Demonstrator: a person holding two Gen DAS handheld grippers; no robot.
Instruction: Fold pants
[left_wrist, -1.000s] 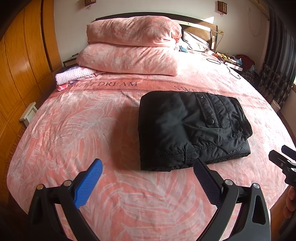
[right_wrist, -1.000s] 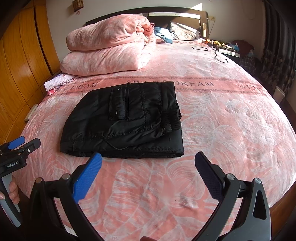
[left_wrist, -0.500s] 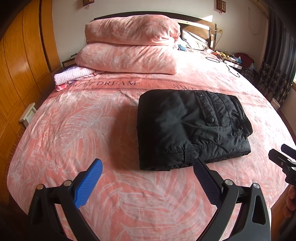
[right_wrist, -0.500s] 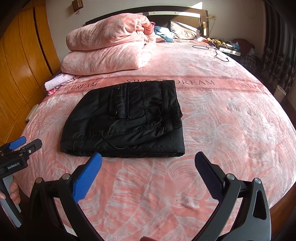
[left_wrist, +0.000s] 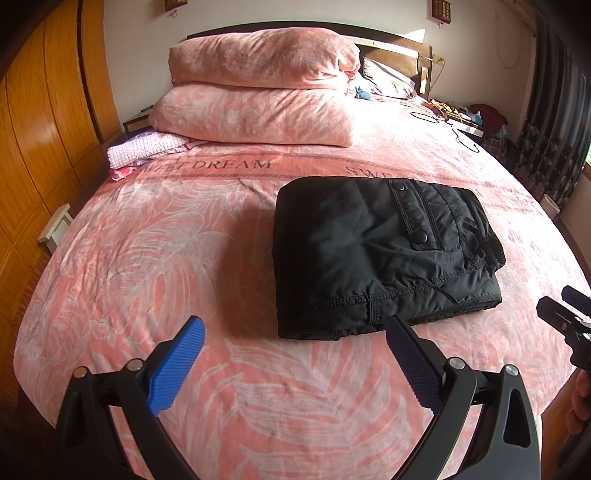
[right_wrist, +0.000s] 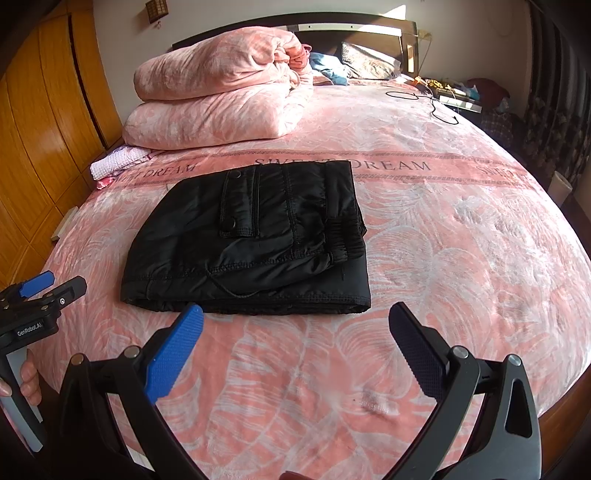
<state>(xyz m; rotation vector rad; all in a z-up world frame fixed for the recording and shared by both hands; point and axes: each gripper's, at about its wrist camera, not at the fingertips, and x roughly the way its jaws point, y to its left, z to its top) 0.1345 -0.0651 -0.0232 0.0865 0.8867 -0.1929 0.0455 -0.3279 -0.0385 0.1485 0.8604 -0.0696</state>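
Pants lie folded in a compact stack on the bed, at 12 o'clock of both grippers. Left gripper and right gripper gape wide, holding nothing. Folding appears complete.

A home bedroom. A wide bed carries a pink leaf-print blanket reading "SWEET DREAM", with folded quilts stacked by the dark headboard. Wooden wardrobe doors line one side and dark curtains hang opposite.

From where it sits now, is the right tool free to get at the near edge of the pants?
Probably yes. The right tool is open and holds nothing, and only bare bedspread lies between it and the near edge of the folded pants. The left tool sits off to the side.
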